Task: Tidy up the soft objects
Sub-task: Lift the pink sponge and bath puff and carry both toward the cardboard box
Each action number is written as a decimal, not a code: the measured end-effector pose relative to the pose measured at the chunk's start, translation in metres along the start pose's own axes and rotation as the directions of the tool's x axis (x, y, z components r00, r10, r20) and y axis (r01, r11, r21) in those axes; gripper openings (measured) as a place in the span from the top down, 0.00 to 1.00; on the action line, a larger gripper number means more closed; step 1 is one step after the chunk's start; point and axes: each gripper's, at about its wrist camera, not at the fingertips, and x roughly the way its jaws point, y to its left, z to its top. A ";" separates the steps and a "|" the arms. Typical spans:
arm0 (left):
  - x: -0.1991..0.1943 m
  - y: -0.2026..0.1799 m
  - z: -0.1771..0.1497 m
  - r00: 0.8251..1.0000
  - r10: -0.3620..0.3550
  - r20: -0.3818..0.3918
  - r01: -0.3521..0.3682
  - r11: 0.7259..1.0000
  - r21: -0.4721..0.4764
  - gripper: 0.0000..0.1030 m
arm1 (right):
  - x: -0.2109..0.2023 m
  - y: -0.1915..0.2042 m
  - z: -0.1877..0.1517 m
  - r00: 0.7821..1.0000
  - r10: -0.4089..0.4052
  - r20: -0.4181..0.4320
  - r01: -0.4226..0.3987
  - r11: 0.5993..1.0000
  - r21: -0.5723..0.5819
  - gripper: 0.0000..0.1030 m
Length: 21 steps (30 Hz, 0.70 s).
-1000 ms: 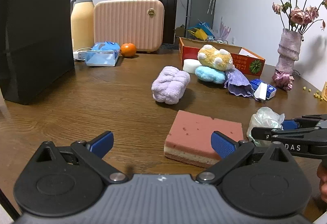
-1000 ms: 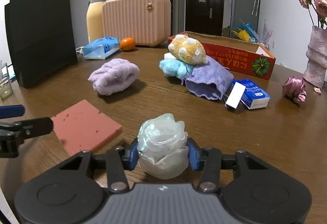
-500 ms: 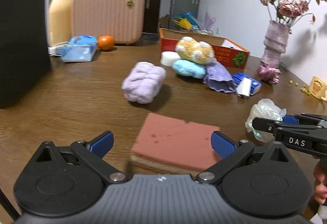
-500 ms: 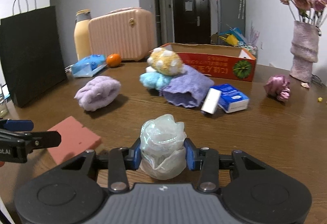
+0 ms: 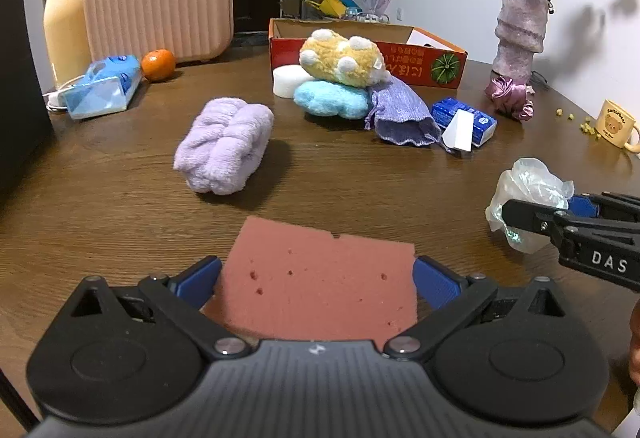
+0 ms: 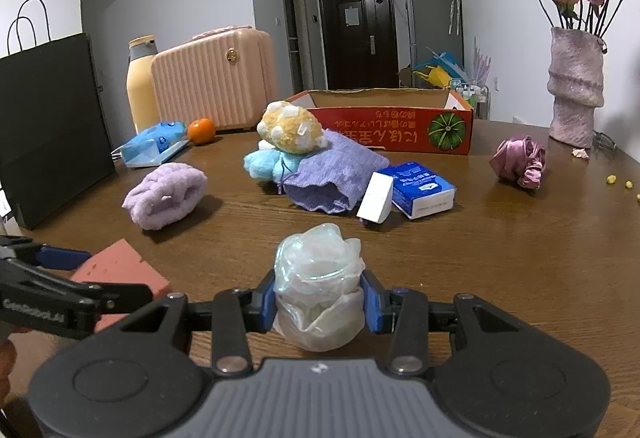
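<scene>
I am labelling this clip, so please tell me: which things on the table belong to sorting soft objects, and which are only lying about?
Belong to the job: pink sponge, crumpled plastic bag, purple towel, yellow plush toy, blue plush, purple pouch, red box.

Lying about: orange, vase, mug, suitcase, black bag.

This is a lived-in home, likely a flat's dining room. A wooden counter [image 6: 500, 238] carries a vase of dried roses [image 6: 576, 86], a bear mug [image 5: 614, 124], a thermos jug [image 6: 140, 86], an orange [image 6: 201, 131] and a small pink suitcase [image 6: 216, 78]. Behind stand a dark entrance door [image 6: 356, 34] and a tall grey fridge [image 6: 434, 18].
</scene>
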 end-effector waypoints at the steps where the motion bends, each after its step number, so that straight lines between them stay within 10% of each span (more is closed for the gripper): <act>1: 0.003 0.000 0.000 1.000 0.000 -0.007 0.000 1.000 -0.002 0.00 | 0.000 0.000 0.000 1.000 0.005 -0.002 -0.005 1.000 0.001 0.60; 21: 0.007 0.006 -0.006 0.997 -0.052 0.063 0.057 0.994 -0.090 0.03 | 0.015 0.007 0.003 0.995 0.056 -0.085 -0.062 0.996 -0.060 0.60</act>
